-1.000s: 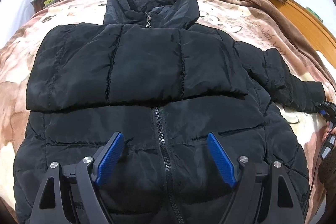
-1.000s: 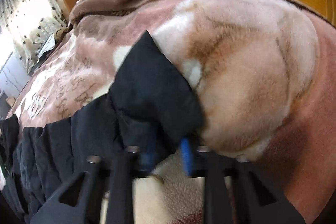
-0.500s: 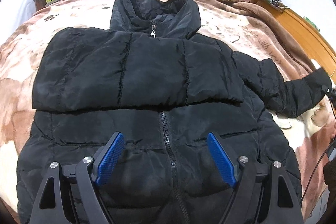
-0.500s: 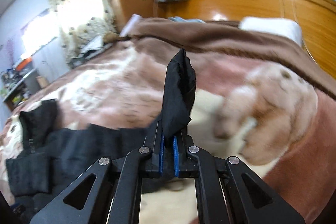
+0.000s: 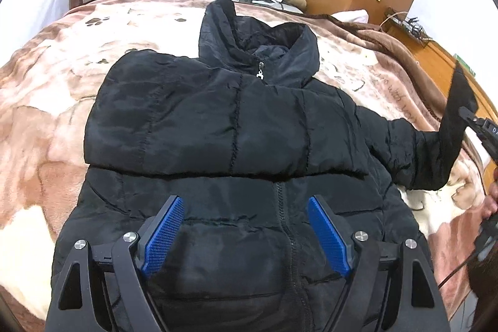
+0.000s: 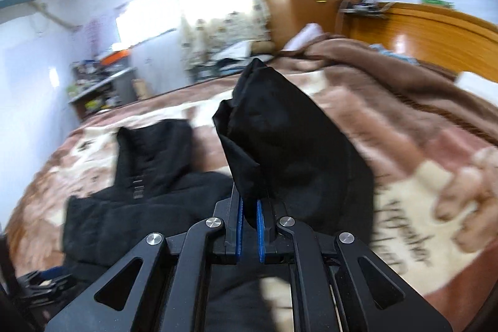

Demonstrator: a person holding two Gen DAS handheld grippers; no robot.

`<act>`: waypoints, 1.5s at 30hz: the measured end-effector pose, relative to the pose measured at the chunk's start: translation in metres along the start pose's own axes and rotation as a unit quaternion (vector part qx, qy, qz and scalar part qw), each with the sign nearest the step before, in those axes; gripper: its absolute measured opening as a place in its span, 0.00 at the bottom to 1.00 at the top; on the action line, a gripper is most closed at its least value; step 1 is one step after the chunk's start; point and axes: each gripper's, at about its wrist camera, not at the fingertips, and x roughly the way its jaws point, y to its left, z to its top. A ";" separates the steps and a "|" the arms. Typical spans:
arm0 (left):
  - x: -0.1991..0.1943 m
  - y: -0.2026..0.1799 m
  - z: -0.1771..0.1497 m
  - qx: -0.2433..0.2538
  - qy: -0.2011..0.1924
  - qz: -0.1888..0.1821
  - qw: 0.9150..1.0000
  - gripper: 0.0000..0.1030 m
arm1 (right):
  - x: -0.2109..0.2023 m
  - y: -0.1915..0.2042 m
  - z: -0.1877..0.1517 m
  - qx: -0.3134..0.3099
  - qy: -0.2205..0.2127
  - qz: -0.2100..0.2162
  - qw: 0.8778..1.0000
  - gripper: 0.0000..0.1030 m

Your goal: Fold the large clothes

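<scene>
Left wrist view: the left tongs [image 5: 246,234] hang open over the lower front of the black jacket [image 5: 218,126], which lies spread in the middle of the bed [image 5: 62,52], hood toward the far edge.

Right wrist view: the right tongs [image 6: 249,231] are clamped on the jacket's sleeve cuff [image 6: 280,142], raised off the blanket [image 6: 420,151].
</scene>
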 end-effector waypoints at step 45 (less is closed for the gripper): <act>0.109 -0.082 0.035 0.030 0.075 -0.036 0.996 0.29 | -0.019 0.014 -0.104 0.038 0.151 0.044 0.987 0.48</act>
